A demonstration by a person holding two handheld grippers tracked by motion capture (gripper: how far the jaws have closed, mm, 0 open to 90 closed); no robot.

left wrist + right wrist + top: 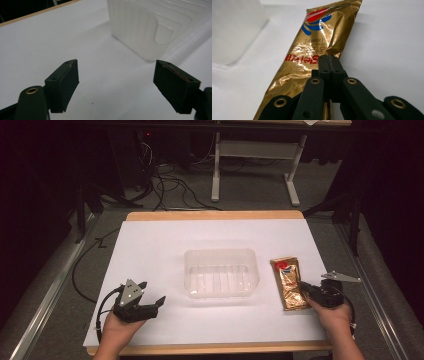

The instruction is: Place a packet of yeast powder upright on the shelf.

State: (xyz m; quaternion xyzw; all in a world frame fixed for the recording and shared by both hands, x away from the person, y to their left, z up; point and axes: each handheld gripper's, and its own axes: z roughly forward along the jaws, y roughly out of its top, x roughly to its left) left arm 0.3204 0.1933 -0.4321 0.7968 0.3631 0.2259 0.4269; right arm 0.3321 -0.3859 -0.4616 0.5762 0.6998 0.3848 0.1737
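A gold snack packet point(290, 282) with a red and blue logo lies flat on the white sheet, just right of a clear plastic tray point(220, 252). My right gripper point(305, 287) comes in from the packet's near right side. In the right gripper view its jaws are pressed together on the right edge of the packet point(312, 45), so that gripper point(329, 58) is shut on it. My left gripper point(153, 291) rests near the front left of the sheet with its jaws wide apart. Nothing lies between them in the left gripper view point(115, 72), which looks toward the tray point(135, 30).
The white sheet point(160, 245) covers a wooden table whose edge point(215, 215) shows at the back. Beyond it stand a white table frame point(216, 175) and loose cables point(170, 185) on the grey floor. A cable point(82, 265) hangs off the table's left side.
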